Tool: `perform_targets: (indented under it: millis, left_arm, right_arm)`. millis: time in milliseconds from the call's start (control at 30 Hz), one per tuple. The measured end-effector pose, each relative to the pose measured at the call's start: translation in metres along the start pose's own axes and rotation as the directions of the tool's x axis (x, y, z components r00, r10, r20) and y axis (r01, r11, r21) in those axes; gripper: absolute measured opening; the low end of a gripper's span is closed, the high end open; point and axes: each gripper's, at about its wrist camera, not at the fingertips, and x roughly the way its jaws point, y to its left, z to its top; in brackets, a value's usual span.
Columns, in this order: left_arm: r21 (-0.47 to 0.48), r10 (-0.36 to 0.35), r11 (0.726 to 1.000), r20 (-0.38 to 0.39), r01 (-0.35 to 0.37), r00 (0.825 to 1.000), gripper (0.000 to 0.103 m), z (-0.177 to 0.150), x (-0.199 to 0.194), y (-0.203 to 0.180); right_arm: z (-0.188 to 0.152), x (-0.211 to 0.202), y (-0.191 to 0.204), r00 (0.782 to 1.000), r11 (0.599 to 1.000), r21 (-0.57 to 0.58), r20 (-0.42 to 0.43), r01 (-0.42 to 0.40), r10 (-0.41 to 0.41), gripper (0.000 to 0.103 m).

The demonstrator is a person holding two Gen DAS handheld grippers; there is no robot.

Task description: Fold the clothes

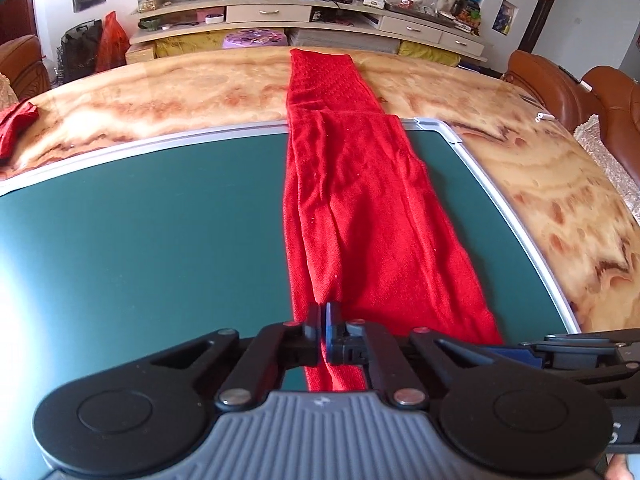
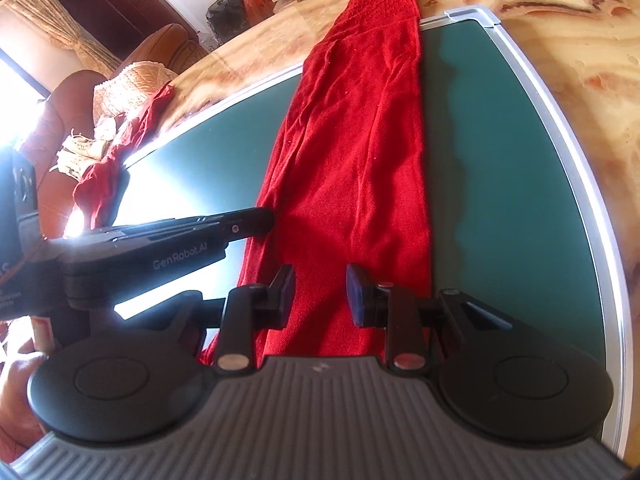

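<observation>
Left tool (image 1: 323, 322) pinches the near end of the red cloth (image 1: 352, 184), stretched along the board (image 1: 140, 220); right tool (image 2: 320, 292) hangs spread above it. Grip both corners evenly before folding far.

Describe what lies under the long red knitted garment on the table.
Under the long red knitted garment lies a dark green board with a silver frame; beyond its far edge, the marbled tan tabletop. Whatever sits beneath the cloth is covered.
</observation>
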Motion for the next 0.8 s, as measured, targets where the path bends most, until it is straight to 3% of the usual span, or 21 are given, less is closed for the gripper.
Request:
perform_targets:
  millis: [167, 433, 800]
  left_arm:
    - [0.047, 0.027, 0.999, 0.003, -0.027, 1.0, 0.001, -0.001, -0.002, -0.002]
    - [0.047, 0.01, 0.999, 0.004, -0.01, 1.0, 0.001, -0.002, -0.003, 0.005]
    - [0.042, -0.023, 0.999, 0.01, 0.022, 1.0, 0.001, -0.003, -0.002, 0.012]
  right_arm:
    - [0.0, 0.001, 0.01, 0.999, 0.999, -0.035, -0.002, 0.04, -0.04, 0.033]
    - [0.003, -0.001, -0.011, 0.999, 0.998, 0.044, -0.007, -0.035, 0.035, 0.033]
    - [0.005, -0.001, -0.009, 0.999, 0.999, 0.047, -0.022, -0.024, 0.025, 0.033]
